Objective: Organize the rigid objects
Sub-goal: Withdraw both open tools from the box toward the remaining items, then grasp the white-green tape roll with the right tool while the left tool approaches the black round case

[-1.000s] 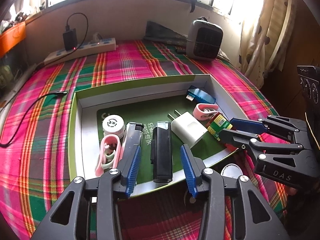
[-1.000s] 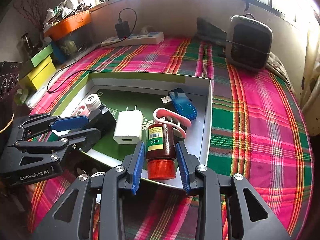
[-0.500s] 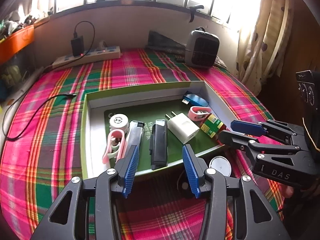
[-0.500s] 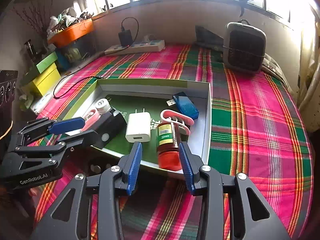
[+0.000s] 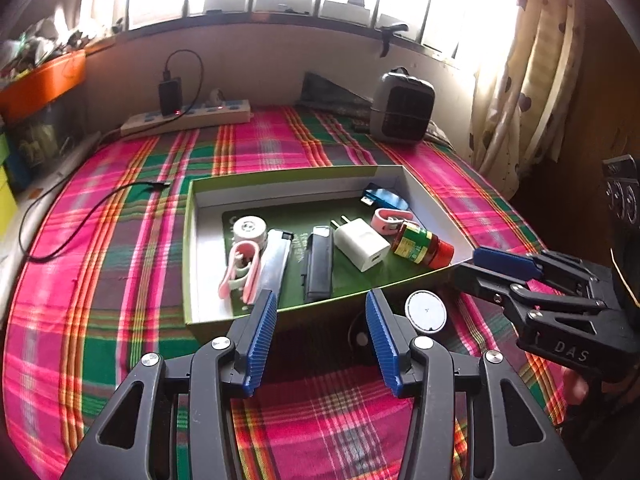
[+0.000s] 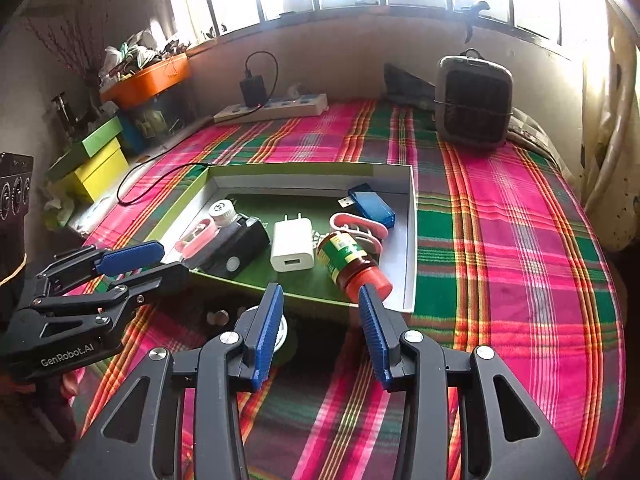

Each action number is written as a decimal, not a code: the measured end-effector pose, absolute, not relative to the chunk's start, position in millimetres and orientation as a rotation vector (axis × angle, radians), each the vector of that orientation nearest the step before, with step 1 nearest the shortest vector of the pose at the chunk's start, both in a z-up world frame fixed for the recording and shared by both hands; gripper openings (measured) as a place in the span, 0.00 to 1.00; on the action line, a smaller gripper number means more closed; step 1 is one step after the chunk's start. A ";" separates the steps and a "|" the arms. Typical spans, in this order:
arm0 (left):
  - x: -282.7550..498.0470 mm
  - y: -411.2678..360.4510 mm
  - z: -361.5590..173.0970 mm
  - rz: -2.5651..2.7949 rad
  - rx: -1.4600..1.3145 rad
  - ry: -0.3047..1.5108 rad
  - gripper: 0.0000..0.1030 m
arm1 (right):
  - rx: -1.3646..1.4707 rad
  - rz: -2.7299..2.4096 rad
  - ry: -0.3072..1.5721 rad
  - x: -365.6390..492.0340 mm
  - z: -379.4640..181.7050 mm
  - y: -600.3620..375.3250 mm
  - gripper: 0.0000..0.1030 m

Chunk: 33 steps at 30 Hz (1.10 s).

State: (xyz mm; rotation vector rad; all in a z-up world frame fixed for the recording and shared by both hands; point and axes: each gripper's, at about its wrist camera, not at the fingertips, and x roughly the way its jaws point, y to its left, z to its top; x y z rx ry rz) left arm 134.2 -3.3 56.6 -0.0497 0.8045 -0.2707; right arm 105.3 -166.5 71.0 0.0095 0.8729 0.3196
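Observation:
A shallow green-rimmed box lies on the plaid cloth. It holds a black device, a silver one, a white charger, a red-capped bottle on its side, two pink clips, a white cap and a blue USB stick. My left gripper hovers at the box's near edge, its jaws opening with nothing between them. At the near right corner my right gripper stands open and empty, just short of the bottle. A round white disc lies outside the box.
A power strip with a plugged-in charger and a small heater stand by the far wall. A black cable trails over the cloth at the left. Yellow and green boxes sit off the left edge; a curtain hangs at the right.
Both grippers have drawn back from the box, risen a little and opened wider. The black device and the bottle, which lay between the fingers, now rest free in the box.

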 end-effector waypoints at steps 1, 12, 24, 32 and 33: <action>131.8 -0.7 57.2 -0.267 -0.055 0.800 0.45 | 0.012 0.320 0.870 102.8 71.4 -166.6 0.40; 116.9 21.5 50.9 -0.221 -0.100 0.807 0.45 | 0.029 0.351 0.871 85.9 67.2 -153.6 0.40; 112.5 36.1 41.1 -0.218 -0.134 0.826 0.45 | -0.008 0.346 0.903 90.5 52.3 -130.2 0.52; 113.7 38.7 37.6 -0.230 -0.144 0.833 0.45 | -0.013 0.327 0.924 95.3 46.3 -128.0 0.52; 113.9 38.8 37.3 -0.230 -0.145 0.834 0.45 | -0.018 0.325 0.926 95.5 45.7 -127.4 0.52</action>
